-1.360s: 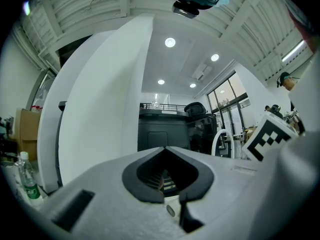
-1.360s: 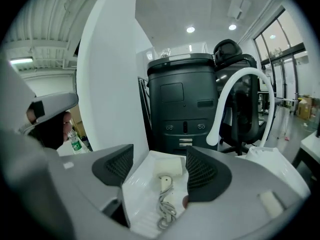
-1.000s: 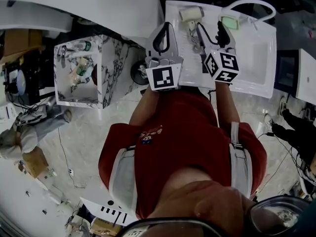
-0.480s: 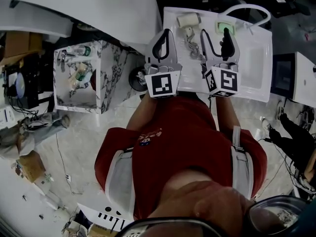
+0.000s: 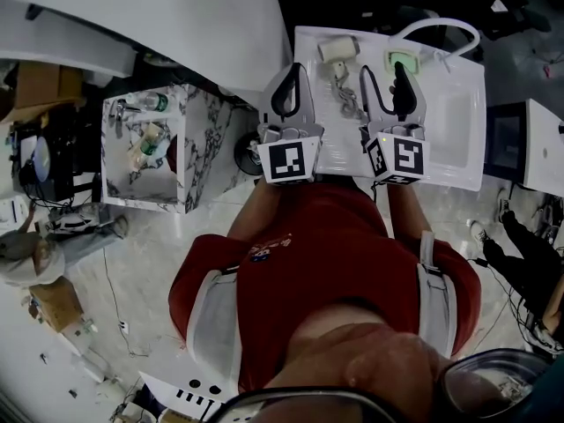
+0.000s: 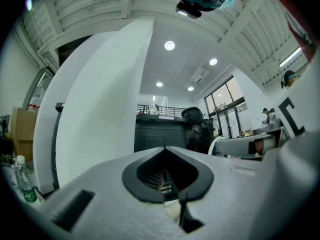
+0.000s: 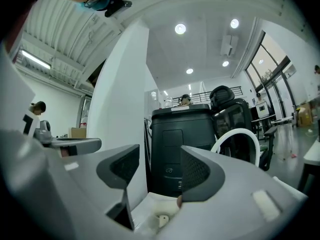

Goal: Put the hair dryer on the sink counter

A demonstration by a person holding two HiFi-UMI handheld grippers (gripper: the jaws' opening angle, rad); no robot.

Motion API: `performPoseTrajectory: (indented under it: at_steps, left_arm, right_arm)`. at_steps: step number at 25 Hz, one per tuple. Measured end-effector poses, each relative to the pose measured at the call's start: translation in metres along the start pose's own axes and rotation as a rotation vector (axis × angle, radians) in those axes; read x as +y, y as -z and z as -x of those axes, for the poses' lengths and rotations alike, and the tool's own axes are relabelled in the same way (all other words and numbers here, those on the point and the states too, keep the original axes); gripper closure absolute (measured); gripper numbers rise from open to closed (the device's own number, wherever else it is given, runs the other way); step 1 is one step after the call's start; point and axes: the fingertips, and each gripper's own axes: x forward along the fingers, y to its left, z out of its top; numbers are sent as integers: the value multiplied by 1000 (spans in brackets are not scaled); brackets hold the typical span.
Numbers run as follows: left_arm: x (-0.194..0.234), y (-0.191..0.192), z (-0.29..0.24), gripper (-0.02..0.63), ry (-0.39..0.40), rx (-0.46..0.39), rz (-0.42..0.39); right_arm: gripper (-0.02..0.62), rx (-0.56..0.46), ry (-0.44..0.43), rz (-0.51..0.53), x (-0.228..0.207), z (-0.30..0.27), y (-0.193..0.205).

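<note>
The cream hair dryer [image 5: 338,49] lies on the white sink counter [image 5: 308,33] at its back left, with its cord [image 5: 350,102] trailing toward me. Both grippers hover over the counter's near edge. My left gripper [image 5: 295,67] is left of the dryer; its jaws [image 6: 165,149] meet at the tips with nothing in them. My right gripper [image 5: 383,79] is just right of the cord. Its jaws [image 7: 160,169] stand apart and are closing, with nothing between them; only a black cabinet shows through the gap.
A sink basin [image 5: 460,104] fills the counter's right half, with a white curved faucet [image 5: 438,26] and a green soap dish [image 5: 405,60] behind it. A marble-patterned shelf unit [image 5: 189,139] with bottles stands to the left. A black cabinet [image 7: 182,144] lies beyond the counter.
The right gripper has straightened from a tilt and shifted slightly toward me, its jaws narrowing. The left gripper has stayed almost still and shut.
</note>
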Motion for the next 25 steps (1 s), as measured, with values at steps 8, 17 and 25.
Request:
performPoseTrajectory:
  at_steps: [8, 17, 25]
  left_arm:
    - [2, -6, -4, 606, 9, -15, -5]
    - [5, -8, -6, 606, 10, -30, -12]
    - [1, -3, -6, 606, 26, -16, -7]
  right_arm:
    - [410, -3, -10, 22, 4, -2, -1]
    - [446, -7, -18, 35, 6, -5, 3]
    - [501, -7, -27, 45, 10, -8, 6]
